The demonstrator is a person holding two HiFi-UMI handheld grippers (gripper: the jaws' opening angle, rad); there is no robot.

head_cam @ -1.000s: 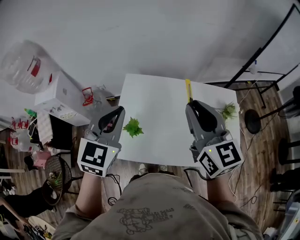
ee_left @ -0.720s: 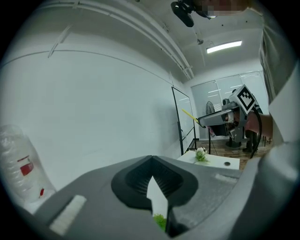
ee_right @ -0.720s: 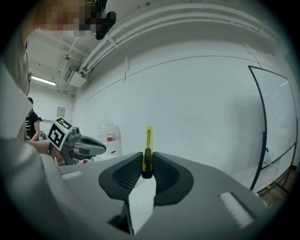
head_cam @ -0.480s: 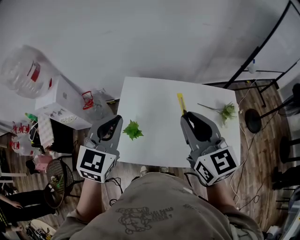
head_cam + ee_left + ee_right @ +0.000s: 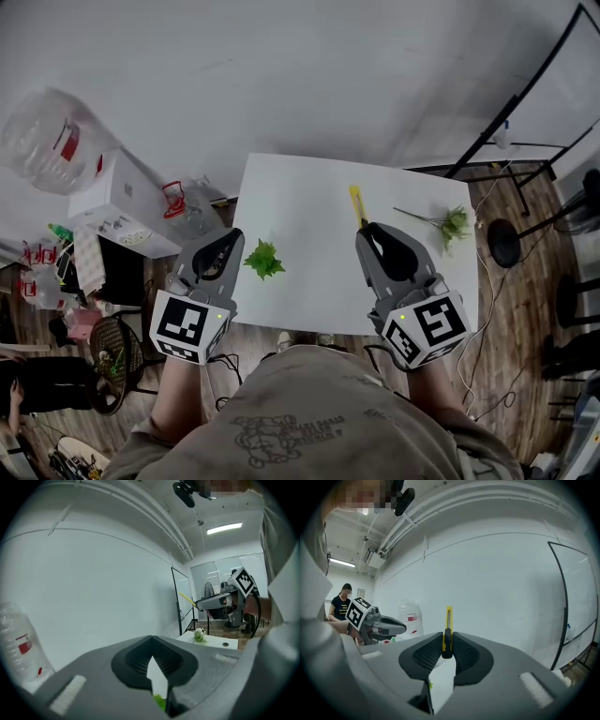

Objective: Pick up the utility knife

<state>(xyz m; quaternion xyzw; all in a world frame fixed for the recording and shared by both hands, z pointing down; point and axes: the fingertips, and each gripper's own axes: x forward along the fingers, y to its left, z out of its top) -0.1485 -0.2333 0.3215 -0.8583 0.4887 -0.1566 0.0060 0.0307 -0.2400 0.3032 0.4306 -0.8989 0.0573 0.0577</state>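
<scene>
Right gripper [image 5: 366, 228]: clenched on the yellow utility knife [image 5: 355, 200], which is pinched near one end between the ribbed pads with the rest sticking straight out past the tips. Held in the air above the white table [image 5: 309, 187], over its middle and toward the far edge. In the left gripper view, plainly clear of the tabletop.

Left gripper [image 5: 236, 236]: closed tip to tip on nothing, hovering at the table's left edge toward the near corner. Only a sliver of green visible through the gap behind the tips.

On the table: a small green leafy sprig [image 5: 263, 259] lying near the left edge, just beside the left gripper's tips in the head view. Also a thin flower stem with a pale green head [image 5: 453, 222] lying by the right edge, well apart from the sprig.

Off the table's left side, lower down: a white box [image 5: 122, 192] and a large clear water jug [image 5: 42, 136] with a red label. Off the table's right side: a black metal frame [image 5: 516, 108] over wooden flooring.
</scene>
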